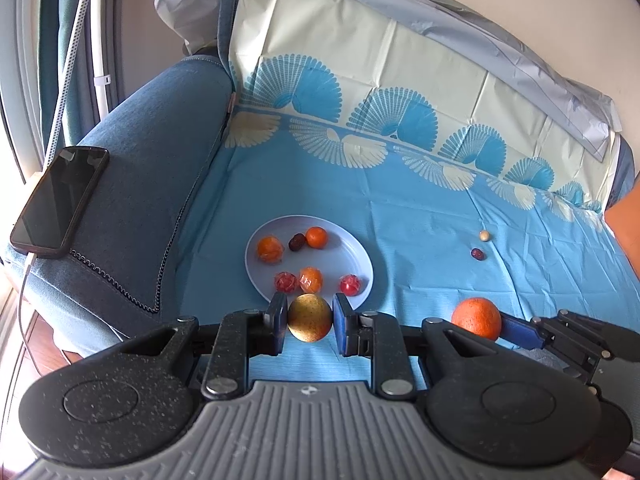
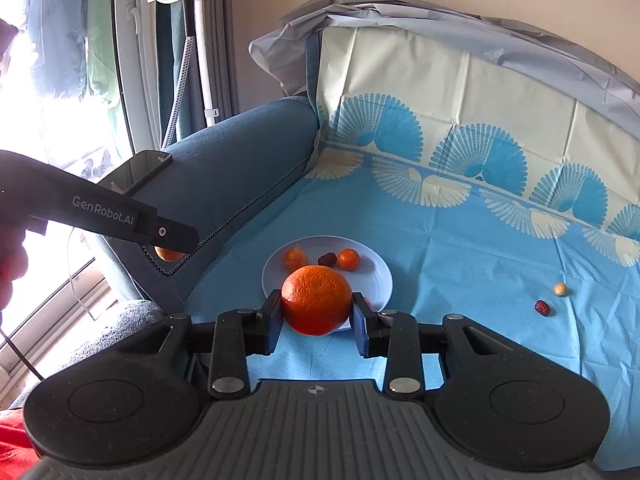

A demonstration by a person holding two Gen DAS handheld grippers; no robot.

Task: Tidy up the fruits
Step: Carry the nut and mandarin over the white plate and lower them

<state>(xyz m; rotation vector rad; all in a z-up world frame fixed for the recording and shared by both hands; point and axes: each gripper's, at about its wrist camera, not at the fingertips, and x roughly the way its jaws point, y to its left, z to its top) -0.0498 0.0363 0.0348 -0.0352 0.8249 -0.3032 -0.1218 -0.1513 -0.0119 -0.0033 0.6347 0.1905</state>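
Both tongs loaded, plate (image 1: pixel 360 264) crowded!
Your left tongs (image 1: pixel 310 320) clamp the pear (image 1: pixel 310 317), right tongs (image 2: pixel 317 309) the orange (image 2: pixel 316 300); drop carelessly and small fruits could scatter.

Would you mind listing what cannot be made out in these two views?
- Right wrist view: the orange in the right gripper hides the near half of the plate.
- Left wrist view: the yellow fruit in the left gripper covers the plate's near rim.
- Both views: the dark red fruit and pale ball are too small to identify.
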